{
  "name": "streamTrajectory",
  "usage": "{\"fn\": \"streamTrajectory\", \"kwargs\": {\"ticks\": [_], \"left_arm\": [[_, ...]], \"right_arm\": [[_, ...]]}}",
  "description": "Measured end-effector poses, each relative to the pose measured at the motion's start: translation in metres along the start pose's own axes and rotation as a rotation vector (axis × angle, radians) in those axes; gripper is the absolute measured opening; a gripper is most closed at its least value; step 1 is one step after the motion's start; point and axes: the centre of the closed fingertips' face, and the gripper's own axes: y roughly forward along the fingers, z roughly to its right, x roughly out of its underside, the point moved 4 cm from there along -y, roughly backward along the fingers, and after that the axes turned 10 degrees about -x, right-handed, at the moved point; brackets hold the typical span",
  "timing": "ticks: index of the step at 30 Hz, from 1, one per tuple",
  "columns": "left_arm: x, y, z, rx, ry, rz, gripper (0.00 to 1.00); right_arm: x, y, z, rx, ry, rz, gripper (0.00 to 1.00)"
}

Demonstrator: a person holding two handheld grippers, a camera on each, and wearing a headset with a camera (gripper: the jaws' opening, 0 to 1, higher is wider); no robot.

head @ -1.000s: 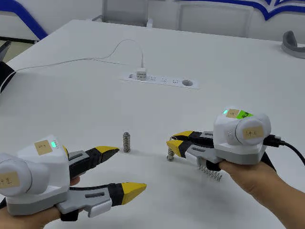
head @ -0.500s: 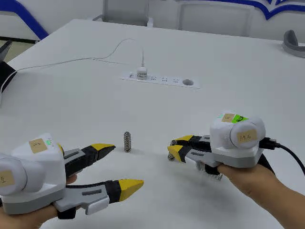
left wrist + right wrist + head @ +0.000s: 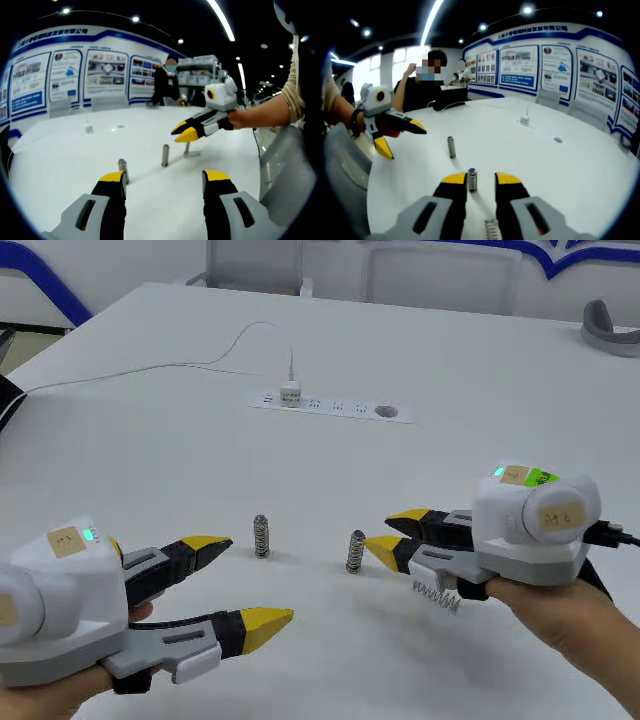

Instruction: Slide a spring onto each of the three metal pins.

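Note:
Two short metal pins stand upright on the white table, each with a spring around it: one pin (image 3: pixel 261 536) (image 3: pixel 122 169) (image 3: pixel 451 146) on the left, the other pin (image 3: pixel 355 551) (image 3: pixel 165 155) (image 3: pixel 472 179) to its right. My right gripper (image 3: pixel 393 530) (image 3: pixel 481 180) is open, its tips just right of the second pin and apart from it. A loose spring (image 3: pixel 437 595) (image 3: pixel 491 229) lies on the table under that gripper. My left gripper (image 3: pixel 240 580) (image 3: pixel 164 176) is open and holds nothing, near the front left, short of the first pin.
A white power strip (image 3: pixel 330 407) with a plugged-in charger and cable lies across the middle of the table. A grey curved object (image 3: pixel 605 335) rests at the far right. Chairs stand beyond the far edge. People stand in the background of both gripper views.
My right gripper has drawn back to the right from the second pin, which now stands upright with a spring on it. The left gripper has hardly moved.

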Motion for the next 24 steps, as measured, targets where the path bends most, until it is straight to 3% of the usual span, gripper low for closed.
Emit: {"fn": "streamTrajectory", "kwargs": {"ticks": [7, 13, 20, 24], "left_arm": [[-0.004, 0.000, 0.001, 0.004, 0.006, 0.007, 0.63], [-0.007, 0.001, 0.000, 0.005, 0.015, 0.014, 0.62], [-0.006, 0.001, -0.001, 0.003, 0.015, 0.011, 0.62], [-0.008, 0.001, 0.003, 0.011, 0.021, 0.014, 0.62]], "right_arm": [[-0.015, -0.020, 0.005, 0.039, -0.027, 0.037, 0.23], [0.002, -0.033, 0.012, 0.064, -0.022, -0.007, 0.23], [0.004, -0.052, 0.003, 0.071, -0.035, -0.003, 0.23], [0.019, -0.060, 0.003, 0.082, -0.011, -0.025, 0.23]]}}
